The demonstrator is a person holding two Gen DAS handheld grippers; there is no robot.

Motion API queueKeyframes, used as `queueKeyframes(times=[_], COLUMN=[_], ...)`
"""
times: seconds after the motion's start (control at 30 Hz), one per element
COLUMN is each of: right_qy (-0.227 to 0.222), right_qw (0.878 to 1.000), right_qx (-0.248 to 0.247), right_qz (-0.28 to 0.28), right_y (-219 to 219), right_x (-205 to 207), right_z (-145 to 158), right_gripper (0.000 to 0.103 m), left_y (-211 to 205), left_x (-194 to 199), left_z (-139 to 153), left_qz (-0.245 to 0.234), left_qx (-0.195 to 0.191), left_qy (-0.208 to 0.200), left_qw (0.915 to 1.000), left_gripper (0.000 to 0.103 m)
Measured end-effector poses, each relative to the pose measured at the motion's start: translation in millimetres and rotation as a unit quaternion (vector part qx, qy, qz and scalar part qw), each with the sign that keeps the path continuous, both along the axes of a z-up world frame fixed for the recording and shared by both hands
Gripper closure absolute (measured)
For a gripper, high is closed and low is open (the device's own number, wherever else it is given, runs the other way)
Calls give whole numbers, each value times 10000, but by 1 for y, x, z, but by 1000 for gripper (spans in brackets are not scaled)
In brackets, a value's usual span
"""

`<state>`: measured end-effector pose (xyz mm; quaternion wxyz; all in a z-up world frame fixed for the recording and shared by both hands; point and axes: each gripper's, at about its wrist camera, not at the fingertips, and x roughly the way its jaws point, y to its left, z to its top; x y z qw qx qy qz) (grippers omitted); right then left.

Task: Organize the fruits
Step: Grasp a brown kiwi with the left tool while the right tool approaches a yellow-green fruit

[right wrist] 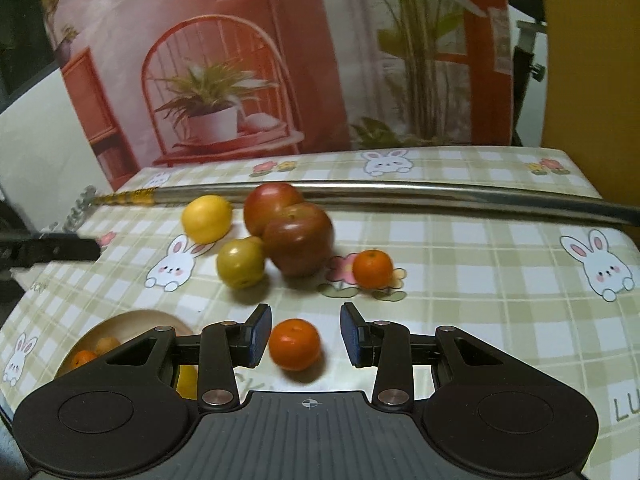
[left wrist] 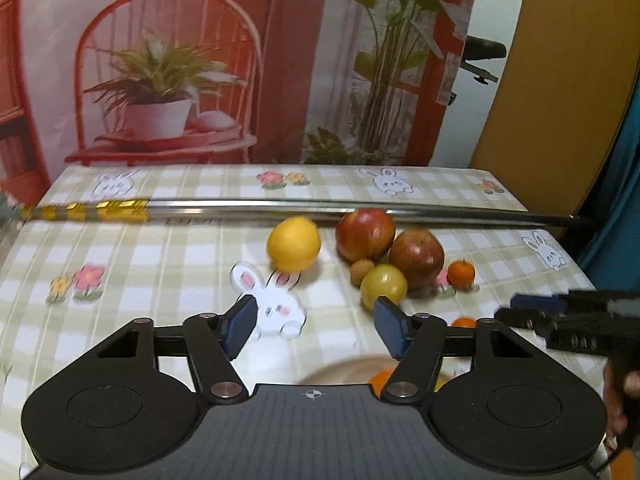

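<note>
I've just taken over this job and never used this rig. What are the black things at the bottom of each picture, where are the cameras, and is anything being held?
Each picture comes from a camera mounted on a hand-held gripper, looking forward along its two blue-padded fingers. A person carries one in each hand.

The left wrist view shows the left gripper open and empty above the checked tablecloth. The right gripper enters from the right edge.

The right wrist view shows the right gripper open, with a small orange between its fingers, not yet clamped.

On the cloth lie a lemon, two red apples, a yellow-green fruit and another small orange. A bowl near the left gripper already holds some fruit. A long metal bar lies behind.
</note>
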<state>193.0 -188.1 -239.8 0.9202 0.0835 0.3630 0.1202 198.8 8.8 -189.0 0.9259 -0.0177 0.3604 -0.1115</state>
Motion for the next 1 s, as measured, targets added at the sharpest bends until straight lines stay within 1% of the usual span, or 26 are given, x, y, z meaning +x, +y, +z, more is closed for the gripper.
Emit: queueKeyframes(times=[0.07, 0.13, 0.23, 0.3, 0.47, 0.63, 0.9, 1.0], right_qy=[-10, -12, 7, 10, 10, -9, 30, 40], right_qw=[10000, 10000, 9999, 9997, 9994, 9992, 9991, 9990], right_qx=[34, 73, 140, 191, 227, 267, 306, 309], right_qz=[-33, -51, -90, -122, -249, -305, -300, -306], right_y=[-4, -6, -10, -14, -25, -31, -31, -31], right_x=[0, 0, 0, 0, 1, 4, 8, 9], right_z=[-2, -5, -8, -9, -10, -11, -16, -16], right_gripper=[68, 68, 68, 68, 68, 68, 68, 68], left_y=[-7, -13, -21, -27, -39, -40, -45, -49], left_x=[18, 40, 72, 90, 118, 133, 144, 145], left_z=[-1, -6, -21, -32, -55, -70, -87, -88], left_qz=[-27, -57, 47, 134, 197, 344, 292, 216], left_qx=[-98, -293, -582, -697, -814, -984, -1100, -1028], left_qy=[118, 343, 749, 943, 1292, 1488, 1704, 1651], left_qw=[9999, 9990, 9955, 9930, 9881, 9834, 9788, 9807], left_gripper=[46, 53, 60, 65, 65, 65, 65, 66])
